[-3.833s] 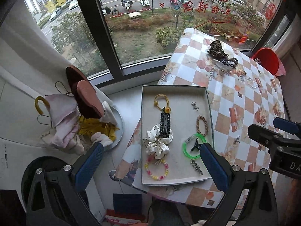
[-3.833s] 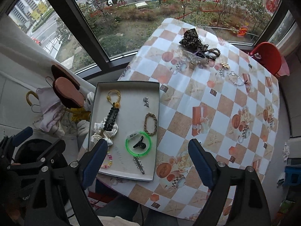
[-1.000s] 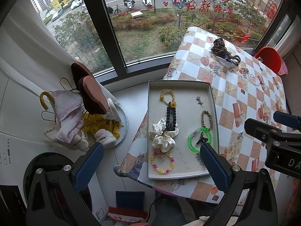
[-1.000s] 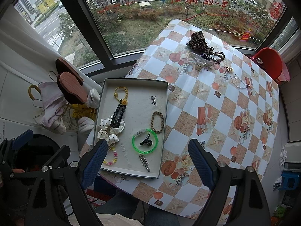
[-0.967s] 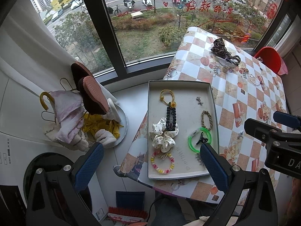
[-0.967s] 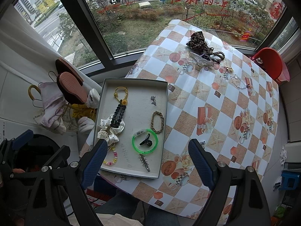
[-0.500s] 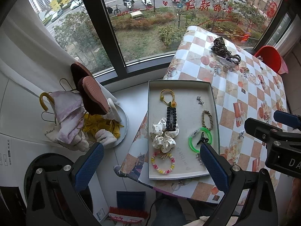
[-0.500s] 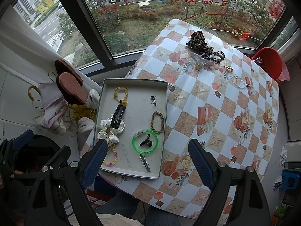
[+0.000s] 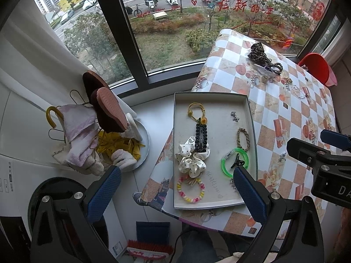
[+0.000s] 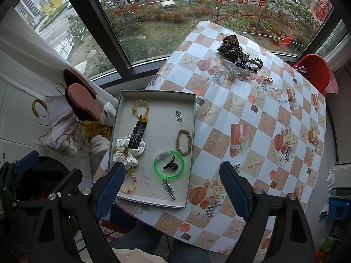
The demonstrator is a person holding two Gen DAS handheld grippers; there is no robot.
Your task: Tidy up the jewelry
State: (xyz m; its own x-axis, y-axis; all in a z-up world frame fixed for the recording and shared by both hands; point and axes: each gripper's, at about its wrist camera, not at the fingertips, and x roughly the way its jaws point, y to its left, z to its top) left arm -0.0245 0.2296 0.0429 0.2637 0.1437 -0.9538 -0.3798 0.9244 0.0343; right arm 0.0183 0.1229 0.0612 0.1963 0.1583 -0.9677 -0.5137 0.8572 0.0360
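Both my grippers hang high over the table, checkered cloth, window across the top of frame. Left gripper jaws wide, nothing between them; right gripper the same. Grey tray centre-left holds the sorted pieces, including a green bangle. Loose jewelry pile sits upper right.

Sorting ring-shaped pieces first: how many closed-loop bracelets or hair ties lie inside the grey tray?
4: yellow elastic hair tie at the far end, brown braided loop by the right wall, neon green bangle below it, pastel beaded bracelet nearest the grippers.
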